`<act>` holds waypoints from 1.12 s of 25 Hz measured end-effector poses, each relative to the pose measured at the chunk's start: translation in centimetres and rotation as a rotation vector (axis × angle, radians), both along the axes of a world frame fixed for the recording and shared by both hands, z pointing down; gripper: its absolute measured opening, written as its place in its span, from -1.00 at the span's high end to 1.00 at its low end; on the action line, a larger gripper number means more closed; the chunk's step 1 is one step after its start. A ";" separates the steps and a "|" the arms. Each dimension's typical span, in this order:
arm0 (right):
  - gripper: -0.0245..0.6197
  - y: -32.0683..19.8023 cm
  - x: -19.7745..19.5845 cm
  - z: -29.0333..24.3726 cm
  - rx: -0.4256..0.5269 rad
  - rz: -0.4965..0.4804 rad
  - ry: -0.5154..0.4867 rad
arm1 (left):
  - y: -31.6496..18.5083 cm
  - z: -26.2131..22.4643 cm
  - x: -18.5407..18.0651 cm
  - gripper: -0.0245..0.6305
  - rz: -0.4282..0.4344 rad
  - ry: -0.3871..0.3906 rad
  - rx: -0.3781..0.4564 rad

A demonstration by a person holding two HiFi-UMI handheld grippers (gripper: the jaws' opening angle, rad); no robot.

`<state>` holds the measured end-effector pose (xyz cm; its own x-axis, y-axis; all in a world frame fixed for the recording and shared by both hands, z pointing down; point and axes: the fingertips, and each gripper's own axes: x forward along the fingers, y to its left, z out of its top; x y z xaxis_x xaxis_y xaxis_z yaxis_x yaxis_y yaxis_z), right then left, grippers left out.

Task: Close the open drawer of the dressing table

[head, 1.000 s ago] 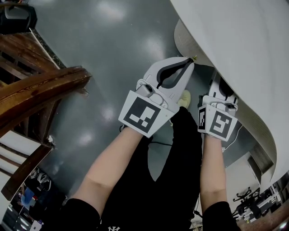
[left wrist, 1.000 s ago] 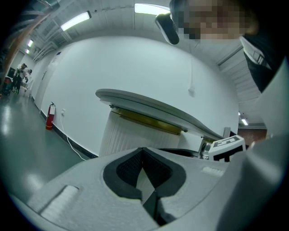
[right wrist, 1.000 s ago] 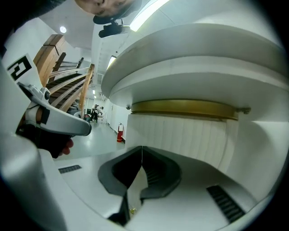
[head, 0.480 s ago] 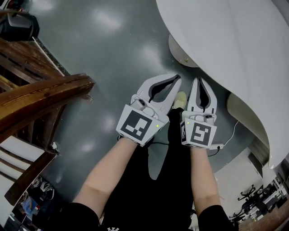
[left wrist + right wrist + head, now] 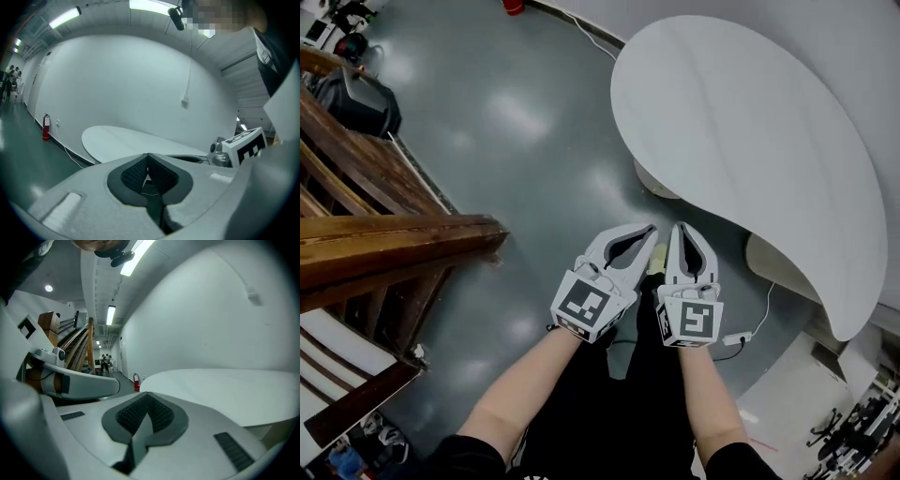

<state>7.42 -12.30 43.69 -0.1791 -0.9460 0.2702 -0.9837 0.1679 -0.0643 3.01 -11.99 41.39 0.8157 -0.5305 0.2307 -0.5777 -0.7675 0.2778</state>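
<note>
The white oval dressing table (image 5: 741, 122) fills the upper right of the head view. Under its near edge a pale curved drawer front (image 5: 651, 181) shows only as a narrow strip. A second curved front (image 5: 776, 267) shows further right. My left gripper (image 5: 649, 228) and right gripper (image 5: 682, 226) hang side by side over the grey floor, short of the table's edge. Both are shut with nothing in them. In the left gripper view the jaws (image 5: 148, 155) meet in front of the tabletop (image 5: 136, 139). The right gripper (image 5: 149, 394) likewise points at the tabletop (image 5: 225, 385).
A dark wooden stair rail (image 5: 394, 246) stands at the left, a black bag (image 5: 366, 98) beyond it. A white cable and adapter (image 5: 737, 337) lie on the floor under the table's right end. A red fire extinguisher (image 5: 45, 127) stands by the far wall.
Both grippers have drawn back from the table's edge toward the person's body and now sit close together. The curved drawer front with its knob has slid almost wholly under the tabletop.
</note>
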 end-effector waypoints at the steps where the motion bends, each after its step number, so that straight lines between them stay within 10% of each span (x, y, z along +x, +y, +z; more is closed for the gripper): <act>1: 0.88 0.4 0.1 -1.2 0.002 0.003 -0.007 | 0.5 -1.0 0.0 0.90 0.002 0.002 -0.001; 28: 0.88 6.1 -2.0 -25.2 0.163 -0.107 -0.054 | 5.8 -23.5 -1.2 0.90 -0.037 0.067 0.137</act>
<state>5.40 -6.19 18.44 -0.2913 -0.9511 0.1026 -0.9555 0.2839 -0.0803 1.81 -6.20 17.88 0.8059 -0.5835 0.1000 -0.5903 -0.7791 0.2110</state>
